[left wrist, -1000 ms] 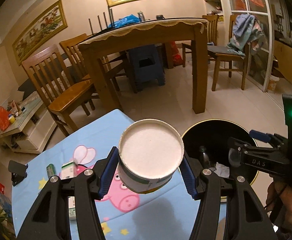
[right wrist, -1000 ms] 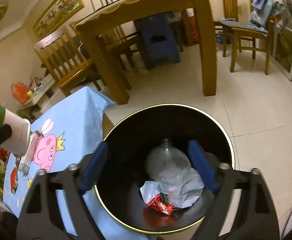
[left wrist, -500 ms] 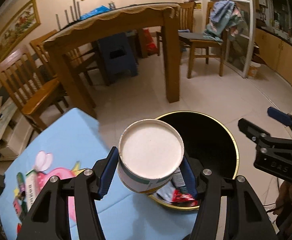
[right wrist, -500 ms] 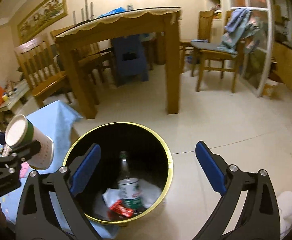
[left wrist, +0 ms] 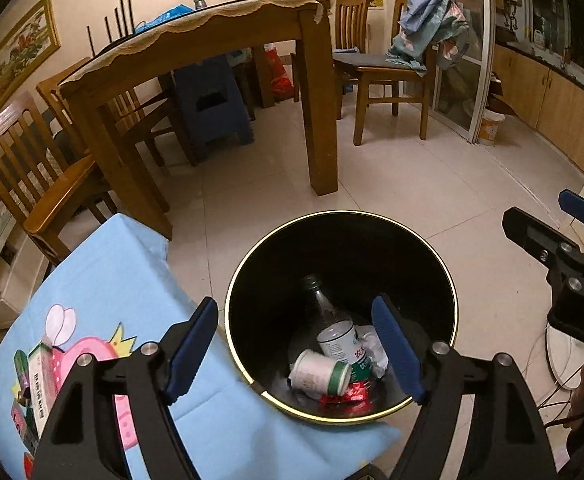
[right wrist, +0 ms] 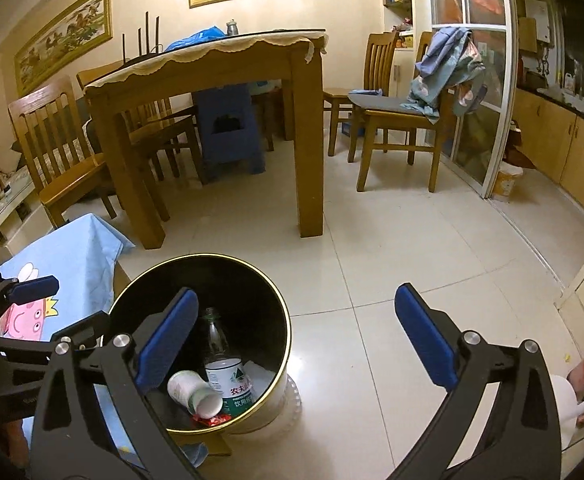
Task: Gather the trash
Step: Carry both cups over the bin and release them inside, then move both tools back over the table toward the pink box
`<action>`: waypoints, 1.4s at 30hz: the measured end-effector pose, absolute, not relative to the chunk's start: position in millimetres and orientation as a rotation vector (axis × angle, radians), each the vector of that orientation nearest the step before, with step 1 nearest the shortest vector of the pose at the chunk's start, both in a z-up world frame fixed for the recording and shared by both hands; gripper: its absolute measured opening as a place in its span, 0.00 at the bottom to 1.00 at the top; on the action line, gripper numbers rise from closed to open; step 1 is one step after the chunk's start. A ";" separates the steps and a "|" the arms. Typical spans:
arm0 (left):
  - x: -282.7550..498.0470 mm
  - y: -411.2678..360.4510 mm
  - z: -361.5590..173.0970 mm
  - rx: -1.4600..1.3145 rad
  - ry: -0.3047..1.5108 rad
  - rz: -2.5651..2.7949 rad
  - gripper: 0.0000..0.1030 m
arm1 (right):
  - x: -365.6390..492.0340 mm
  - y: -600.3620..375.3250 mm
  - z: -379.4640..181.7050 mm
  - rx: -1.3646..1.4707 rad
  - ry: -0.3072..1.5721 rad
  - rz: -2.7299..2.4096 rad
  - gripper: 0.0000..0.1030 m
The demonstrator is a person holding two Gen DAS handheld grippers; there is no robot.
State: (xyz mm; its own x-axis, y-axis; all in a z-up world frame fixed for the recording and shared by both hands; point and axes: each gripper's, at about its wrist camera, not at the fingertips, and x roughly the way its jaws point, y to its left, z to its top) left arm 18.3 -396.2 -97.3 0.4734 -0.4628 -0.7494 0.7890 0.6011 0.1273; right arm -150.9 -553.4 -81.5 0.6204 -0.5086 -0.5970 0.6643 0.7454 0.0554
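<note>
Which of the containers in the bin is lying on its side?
The white paper cup with the green band lies tipped over in the black bin, unlike the labelled clear plastic bottle, which leans neck-up.

We see our left gripper [left wrist: 295,344] spread wide and empty above the black bin [left wrist: 431,264]. Inside, a paper cup [left wrist: 319,372] lies on its side against a plastic bottle [left wrist: 333,328], a red wrapper [left wrist: 341,398] beneath them.

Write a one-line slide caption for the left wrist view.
Open left tongs above the black bin, where a paper cup lies beside a plastic bottle.
</note>
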 end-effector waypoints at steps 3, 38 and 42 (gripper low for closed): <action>20.5 -376.7 -89.7 0.471 0.735 -0.793 0.76 | -147.2 -542.7 -73.1 0.269 0.587 -0.673 0.95; 76.5 130.6 -68.7 0.103 0.693 0.059 0.94 | 114.5 -174.1 -68.4 0.065 0.867 0.189 0.86; 81.5 139.3 -65.5 0.050 0.696 0.031 0.94 | 146.8 -126.1 -78.9 0.000 0.898 0.291 0.84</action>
